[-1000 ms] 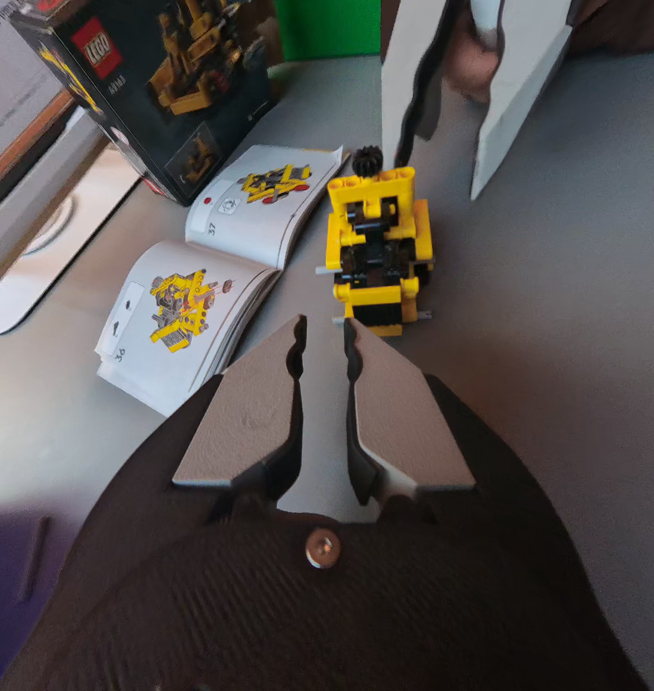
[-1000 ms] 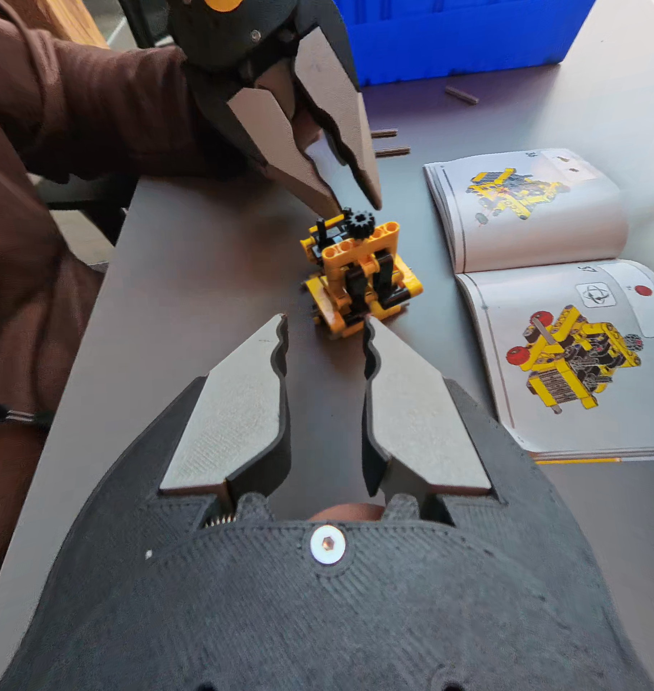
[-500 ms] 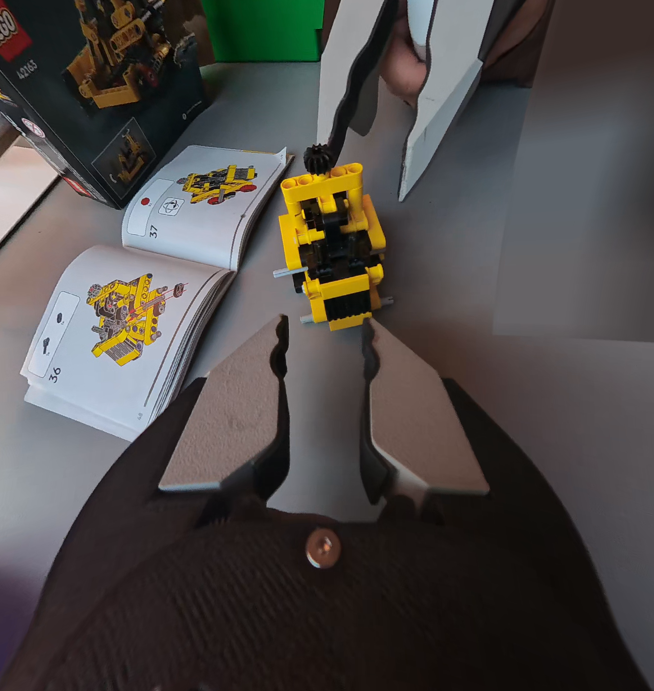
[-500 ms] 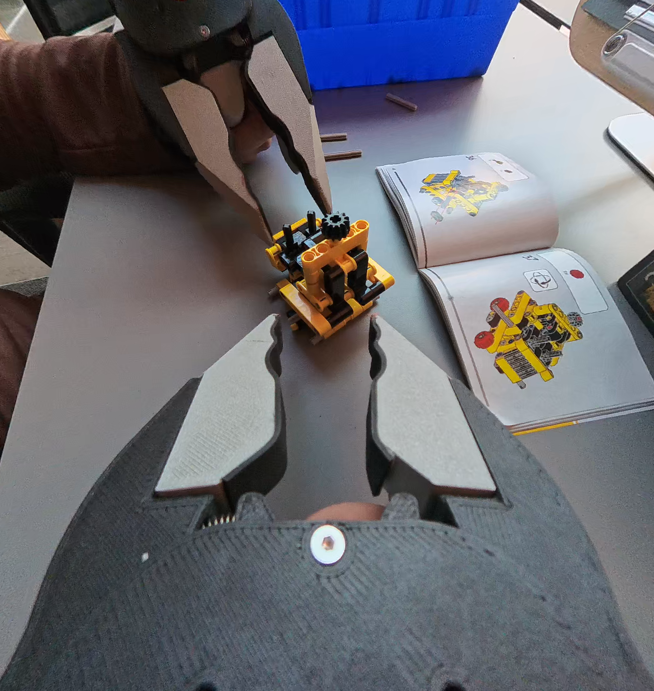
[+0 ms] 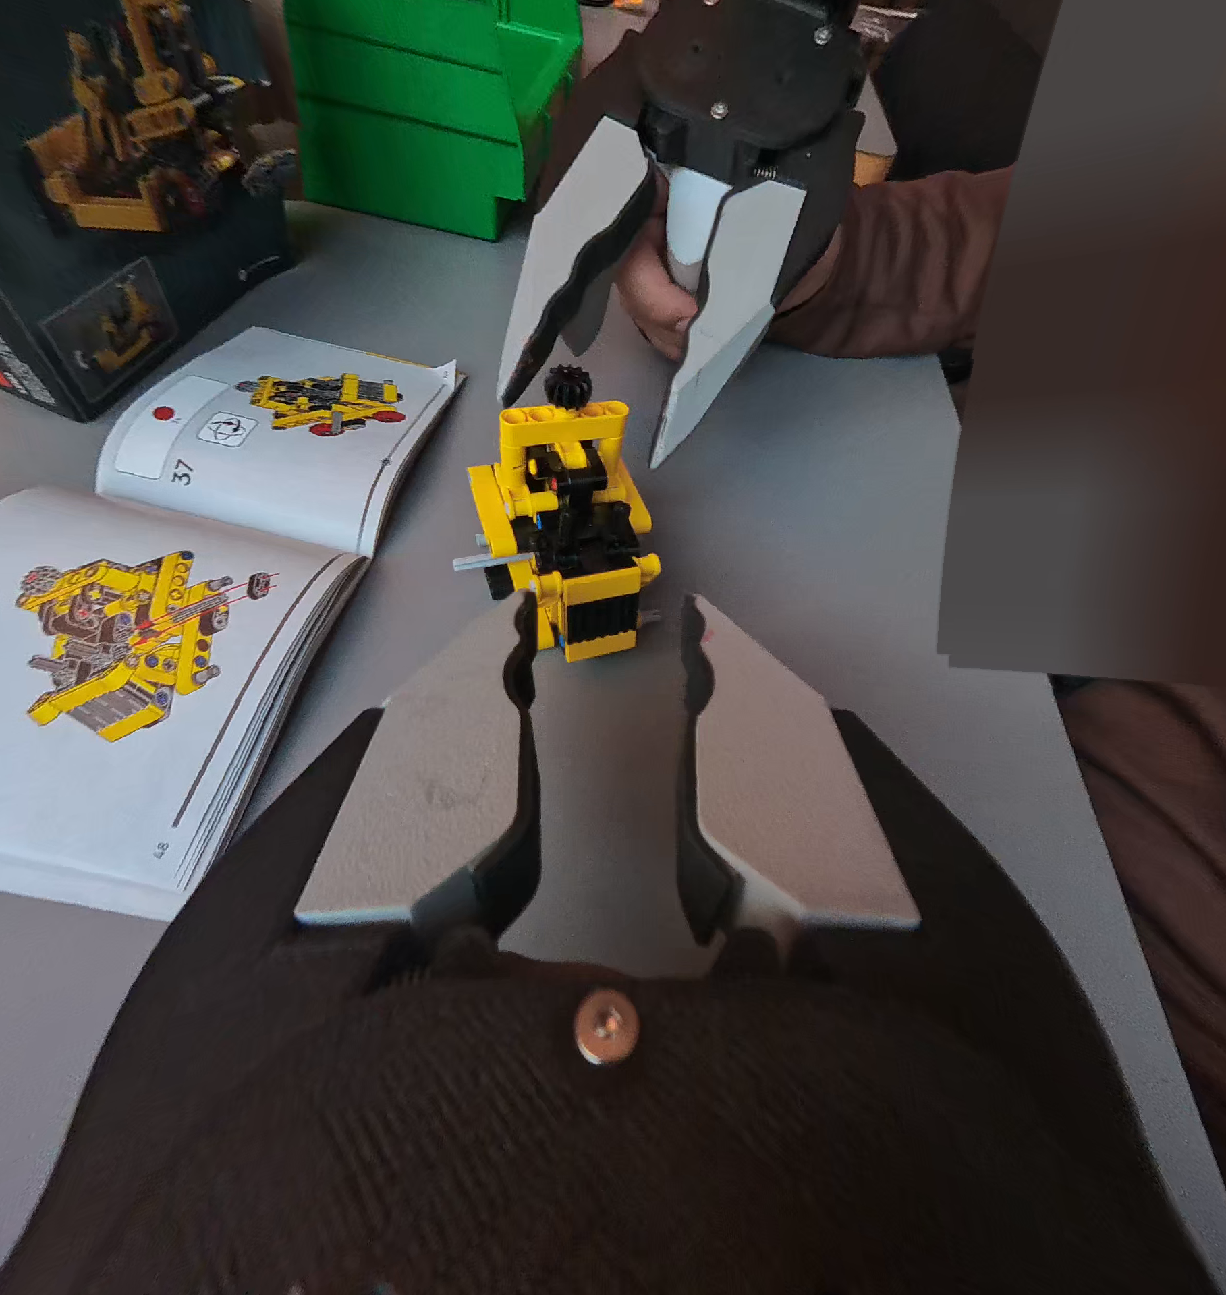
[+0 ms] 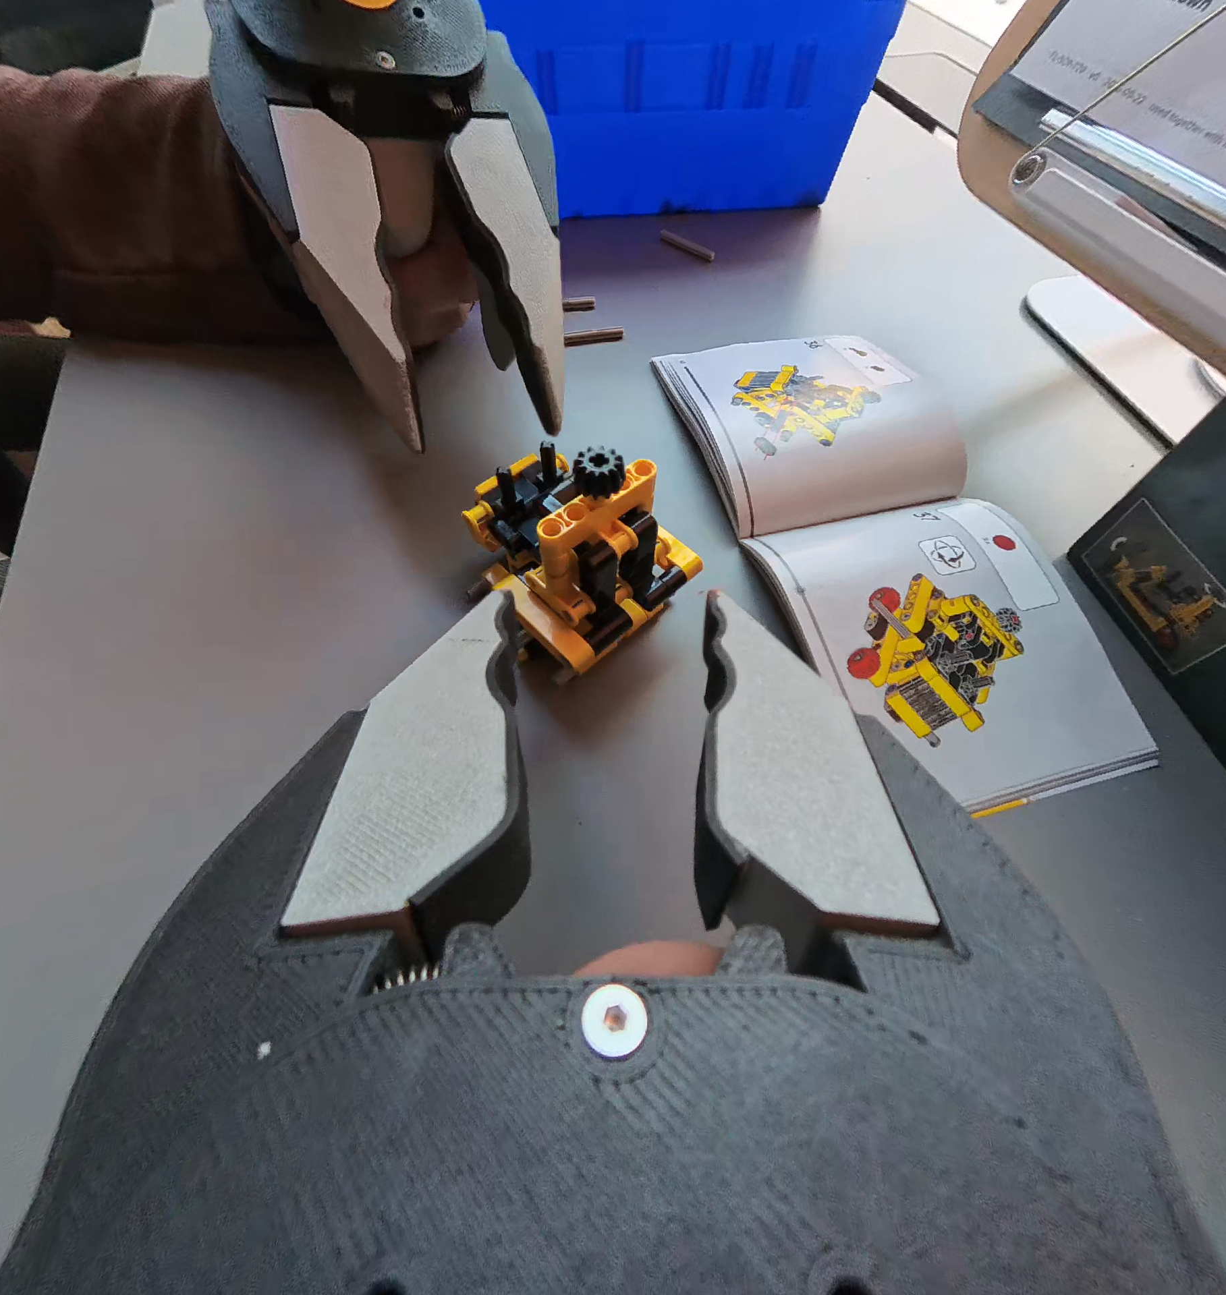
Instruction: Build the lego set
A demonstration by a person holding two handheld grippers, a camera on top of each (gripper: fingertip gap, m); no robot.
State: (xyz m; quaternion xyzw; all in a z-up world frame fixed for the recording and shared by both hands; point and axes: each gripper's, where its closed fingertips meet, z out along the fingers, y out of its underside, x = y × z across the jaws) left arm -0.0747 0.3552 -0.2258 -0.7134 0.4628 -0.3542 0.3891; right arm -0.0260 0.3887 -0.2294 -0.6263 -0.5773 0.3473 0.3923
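Note:
A small yellow and black lego model (image 5: 568, 532) stands on the grey table (image 5: 806, 560), with a black gear (image 5: 569, 384) on top of its yellow frame. My left gripper (image 5: 606, 613) is open and empty, its tips on either side of the model's near end. My right gripper (image 5: 585, 420) hangs open over the far end, beside the gear. In the right wrist view the model (image 6: 582, 560) sits just past my open, empty right gripper (image 6: 606, 606), the gear (image 6: 599, 473) is on top, and the left gripper (image 6: 484, 434) is open behind it.
An open instruction booklet (image 5: 210, 560) (image 6: 876, 546) lies beside the model. The dark set box (image 5: 105, 175) and a green bin (image 5: 420, 119) stand behind. A blue bin (image 6: 687, 105), loose dark axles (image 6: 592, 336) and a monitor stand (image 6: 1121, 350) show in the right wrist view. About 7 centimeters separates my left fingertips from my right. The right tips stand about 4 centimeters off the gear (image 6: 599, 473).
Both grippers have opened wider. The left gripper has moved in so its tips flank the model's end. The model has not moved.

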